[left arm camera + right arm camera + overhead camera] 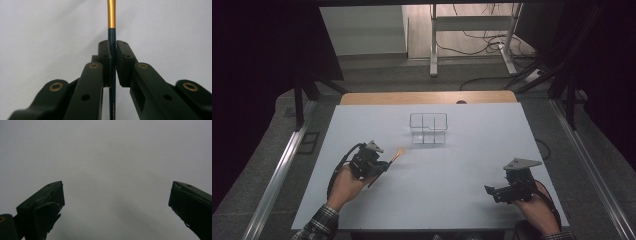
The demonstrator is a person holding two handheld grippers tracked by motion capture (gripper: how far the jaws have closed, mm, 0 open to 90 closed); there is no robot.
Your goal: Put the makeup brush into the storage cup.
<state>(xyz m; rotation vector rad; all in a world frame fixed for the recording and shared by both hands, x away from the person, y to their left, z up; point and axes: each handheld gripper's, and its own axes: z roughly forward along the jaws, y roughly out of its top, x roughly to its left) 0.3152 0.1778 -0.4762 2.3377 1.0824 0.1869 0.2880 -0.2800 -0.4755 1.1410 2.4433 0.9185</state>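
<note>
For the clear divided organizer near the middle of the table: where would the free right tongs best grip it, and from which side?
Probably one outer wall of the clear organizer, taken from above, one jaw inside a compartment and one outside. It stands upright with its top open and its walls look thin. The right tongs, jaws wide apart over the white table, would reach its right wall first.

Dim, soft overhead light; dark surroundings, faint shadows on the table (437, 190), near jaws blurred.

Small print on dark brush handle (112, 75) near bottom edge, too blurred to read.
</note>
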